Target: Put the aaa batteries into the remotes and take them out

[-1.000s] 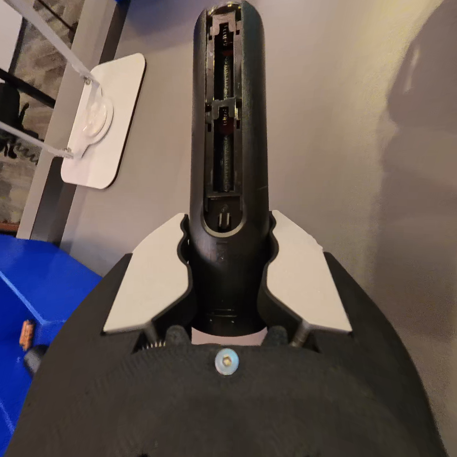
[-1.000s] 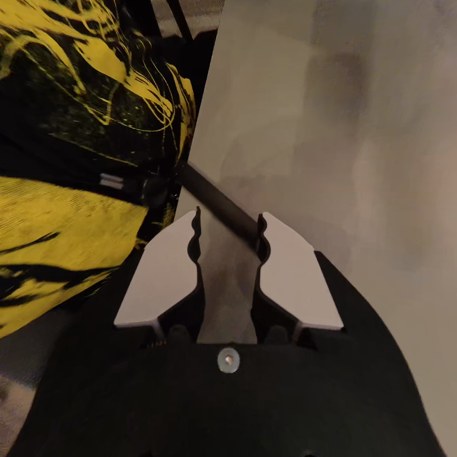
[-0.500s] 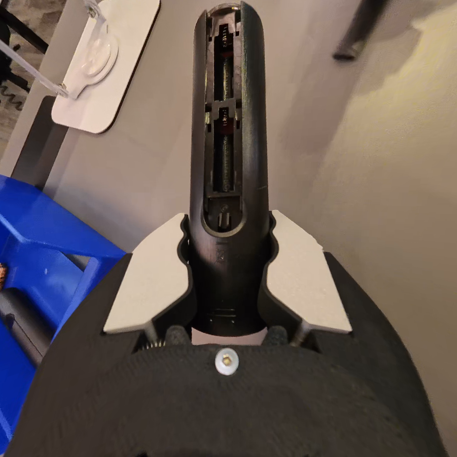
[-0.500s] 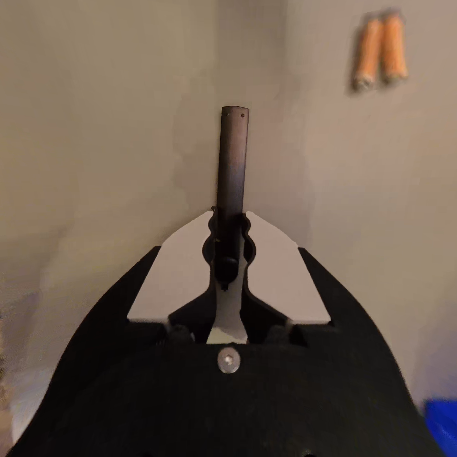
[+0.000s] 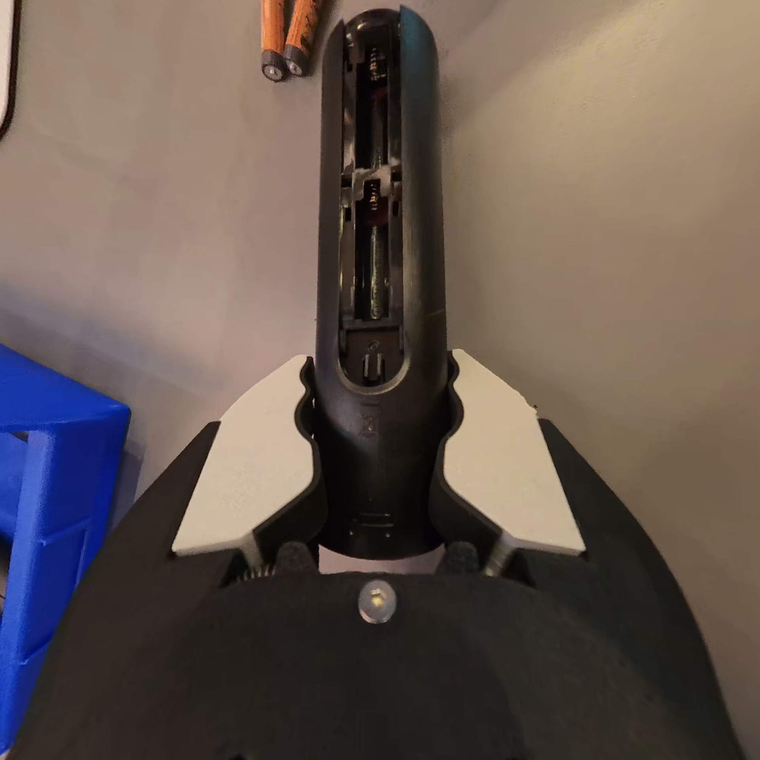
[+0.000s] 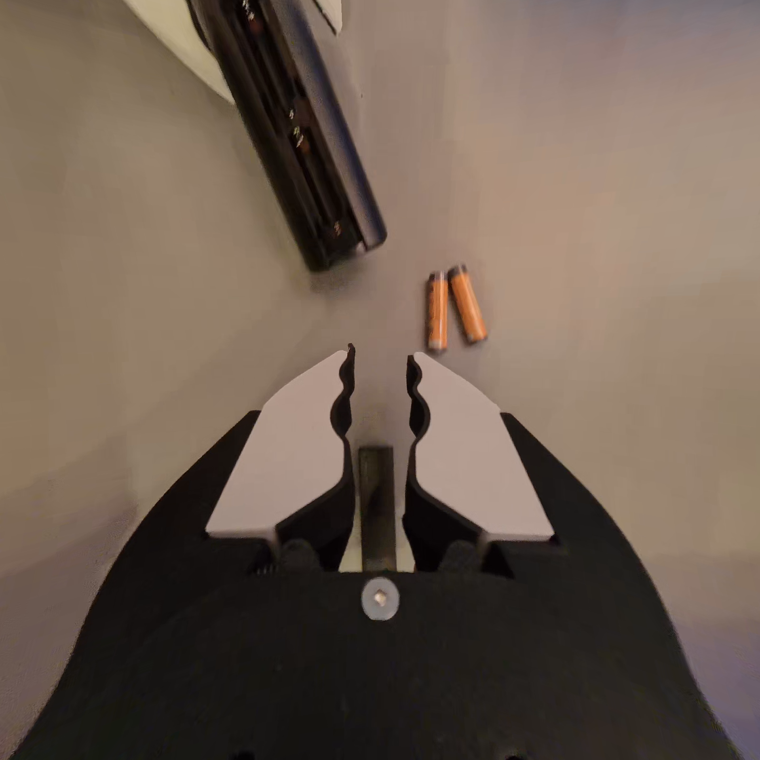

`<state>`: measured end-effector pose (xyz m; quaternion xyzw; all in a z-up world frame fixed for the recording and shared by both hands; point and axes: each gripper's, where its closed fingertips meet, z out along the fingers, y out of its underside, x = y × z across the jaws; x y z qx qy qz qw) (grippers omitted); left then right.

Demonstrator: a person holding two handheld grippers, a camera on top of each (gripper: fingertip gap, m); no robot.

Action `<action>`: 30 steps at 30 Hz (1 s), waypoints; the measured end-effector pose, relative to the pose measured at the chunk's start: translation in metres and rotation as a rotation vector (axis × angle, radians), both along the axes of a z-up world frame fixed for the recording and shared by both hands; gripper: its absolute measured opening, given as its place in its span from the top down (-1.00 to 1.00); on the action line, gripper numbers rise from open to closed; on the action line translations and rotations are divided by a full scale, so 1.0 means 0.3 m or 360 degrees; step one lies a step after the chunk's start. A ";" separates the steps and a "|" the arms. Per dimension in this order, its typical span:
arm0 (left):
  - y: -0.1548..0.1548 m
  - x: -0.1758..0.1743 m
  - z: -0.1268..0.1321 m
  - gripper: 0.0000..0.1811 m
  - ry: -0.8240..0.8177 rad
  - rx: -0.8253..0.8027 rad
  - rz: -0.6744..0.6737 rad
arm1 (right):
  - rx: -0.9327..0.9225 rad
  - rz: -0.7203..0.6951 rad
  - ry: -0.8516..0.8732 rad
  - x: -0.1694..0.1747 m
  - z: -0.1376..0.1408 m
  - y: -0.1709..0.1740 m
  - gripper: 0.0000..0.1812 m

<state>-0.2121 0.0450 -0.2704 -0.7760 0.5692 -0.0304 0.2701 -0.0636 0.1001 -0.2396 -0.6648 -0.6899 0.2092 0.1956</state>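
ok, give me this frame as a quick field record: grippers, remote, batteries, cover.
left gripper: shut on the black remote
remote: back up, battery bay open and empty, springs visible
right gripper: open, holding nothing
battery cover: dark strip lying on the table between the right gripper's fingers
AAA batteries: two, orange, side by side on the grey table, beside the remote's tip
blue bin: at left edge

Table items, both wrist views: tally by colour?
Black: 2, the long black plastic remote with its battery bay open, and the flat black battery cover strip
Orange: 2, the orange AAA batteries
Blue: 1, the blue plastic bin
White: 1, a white rounded plate edge
Total: 6
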 end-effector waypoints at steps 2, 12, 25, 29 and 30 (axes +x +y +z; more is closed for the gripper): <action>-0.003 -0.002 0.000 0.34 0.0009 -0.0020 -0.0016 | 0.0021 0.0032 -0.0051 -0.052 -0.017 0.023 0.74; 0.002 -0.011 -0.004 0.34 0.0076 -0.0083 -0.0109 | -0.0056 0.0079 -0.0281 -0.110 -0.111 0.072 0.90; 0.011 0.002 -0.011 0.33 0.0074 -0.0182 -0.0183 | -0.0685 0.0217 0.0796 -0.299 0.157 -0.122 0.91; 0.015 0.009 -0.013 0.34 0.0079 -0.0211 -0.0201 | -0.0654 0.0228 0.0872 -0.380 0.135 -0.155 0.91; 0.015 0.008 -0.014 0.34 0.0067 -0.0221 -0.0203 | -0.0603 0.0243 0.0872 -0.395 0.127 -0.164 0.91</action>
